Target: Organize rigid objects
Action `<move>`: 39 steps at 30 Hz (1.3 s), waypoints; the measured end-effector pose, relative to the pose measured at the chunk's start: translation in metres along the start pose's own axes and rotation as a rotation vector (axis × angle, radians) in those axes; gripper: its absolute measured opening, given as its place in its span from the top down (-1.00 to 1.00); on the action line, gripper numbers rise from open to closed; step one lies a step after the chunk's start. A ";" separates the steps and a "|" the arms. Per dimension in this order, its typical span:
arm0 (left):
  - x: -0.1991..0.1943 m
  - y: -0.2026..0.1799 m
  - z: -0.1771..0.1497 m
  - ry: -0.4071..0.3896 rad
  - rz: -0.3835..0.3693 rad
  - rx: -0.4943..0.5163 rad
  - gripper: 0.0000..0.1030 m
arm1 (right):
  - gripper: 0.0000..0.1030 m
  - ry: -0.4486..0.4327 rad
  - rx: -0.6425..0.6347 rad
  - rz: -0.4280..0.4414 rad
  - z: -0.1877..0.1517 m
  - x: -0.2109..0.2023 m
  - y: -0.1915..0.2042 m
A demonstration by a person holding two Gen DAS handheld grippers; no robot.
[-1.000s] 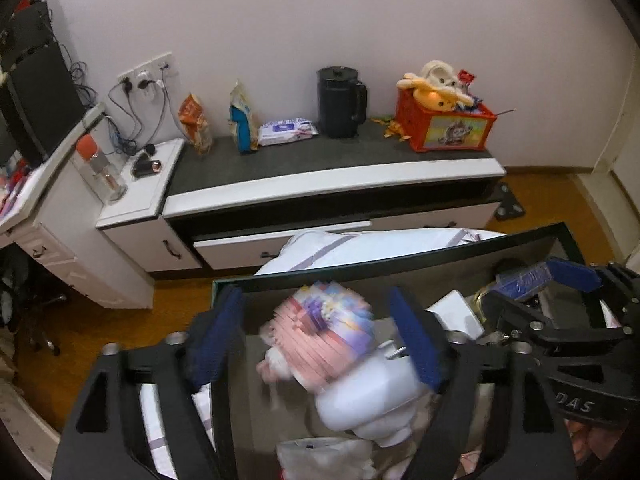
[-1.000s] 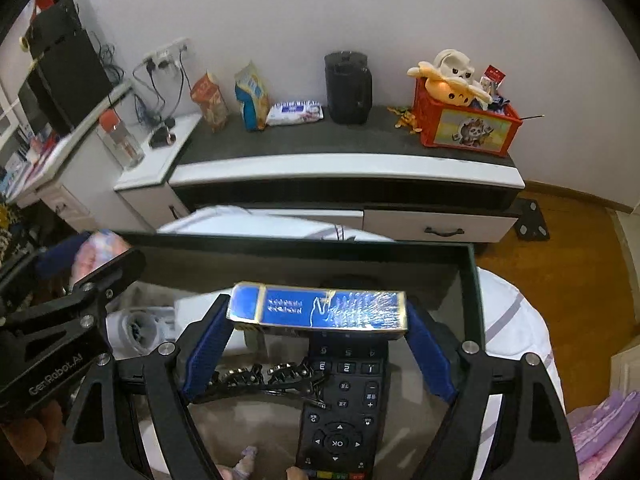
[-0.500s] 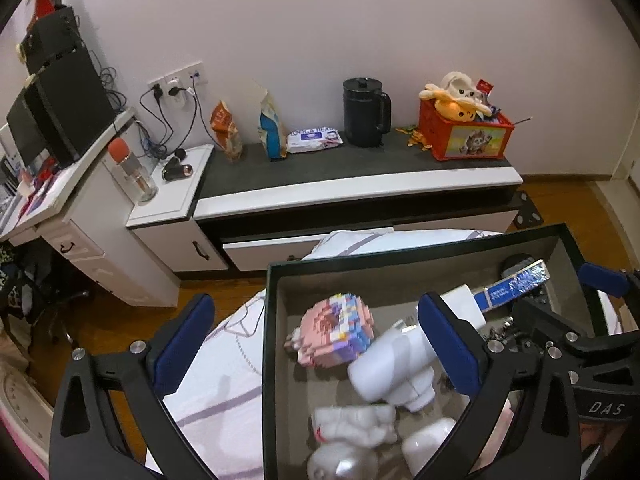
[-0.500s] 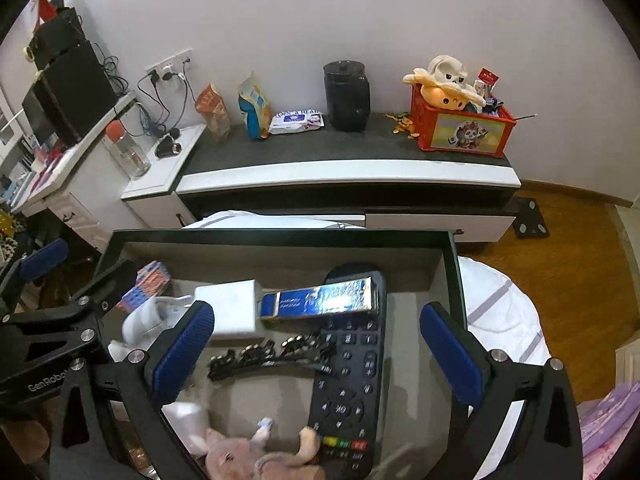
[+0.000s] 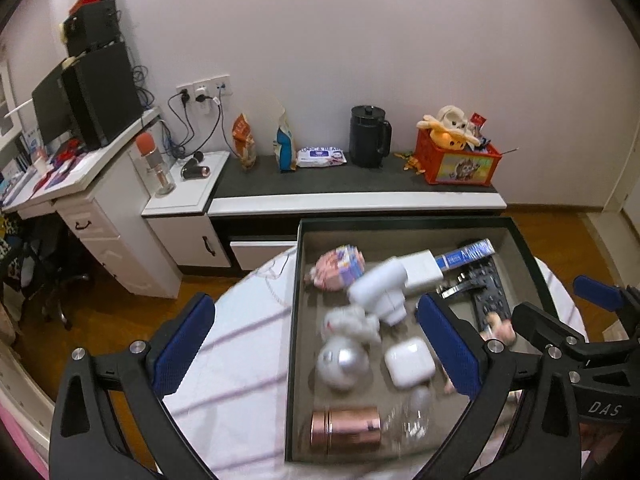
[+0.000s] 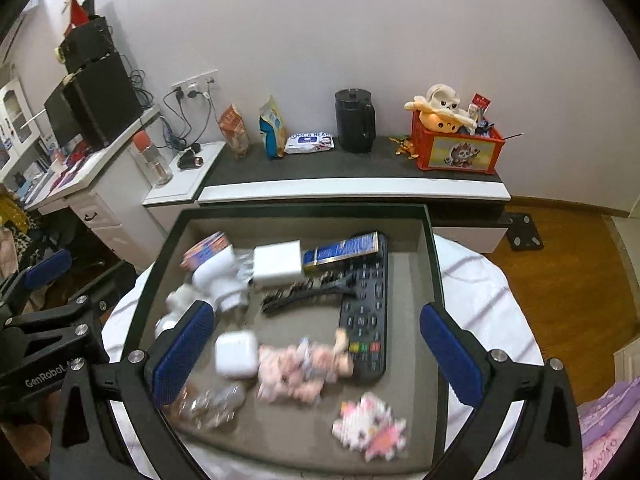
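Both grippers hang above a dark-rimmed tray [image 6: 430, 240] on a round tabletop [image 5: 240, 360] under a striped white cloth. The left gripper [image 5: 316, 348] has its fingers spread wide, gripping nothing; the right gripper [image 6: 316, 354] likewise stands fully open and empty. In the tray lie a black remote control [image 6: 366, 304], a blue box [image 6: 342, 250] propped on its far end, a white charger block [image 6: 276, 264], a white earbud case [image 6: 236, 354], a copper tin [image 5: 346, 428] and a pink brick-built figure [image 5: 340, 268].

Even indoor light, fisheye-bent edges, motion blur low in both views.
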State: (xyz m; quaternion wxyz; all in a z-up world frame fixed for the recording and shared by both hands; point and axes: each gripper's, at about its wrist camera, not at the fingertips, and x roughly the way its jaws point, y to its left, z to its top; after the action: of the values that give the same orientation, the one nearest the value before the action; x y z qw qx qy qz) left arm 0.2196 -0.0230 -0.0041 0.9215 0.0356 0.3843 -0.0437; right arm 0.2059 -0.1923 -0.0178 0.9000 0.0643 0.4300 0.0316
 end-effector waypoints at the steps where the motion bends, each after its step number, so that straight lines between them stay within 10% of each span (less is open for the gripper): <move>1: -0.008 0.001 -0.006 -0.004 0.001 -0.004 -0.99 | -1.00 -0.008 0.000 0.003 -0.006 -0.009 0.002; 39: -0.228 0.000 -0.179 -0.162 -0.033 -0.064 -0.99 | -1.00 -0.209 -0.029 0.033 -0.187 -0.212 0.023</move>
State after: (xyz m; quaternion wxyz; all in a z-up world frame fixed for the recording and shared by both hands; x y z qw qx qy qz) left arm -0.0668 0.0066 0.0322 0.9493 -0.0036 0.3103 -0.0492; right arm -0.0730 -0.1768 0.0324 0.9401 0.0612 0.3322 0.0457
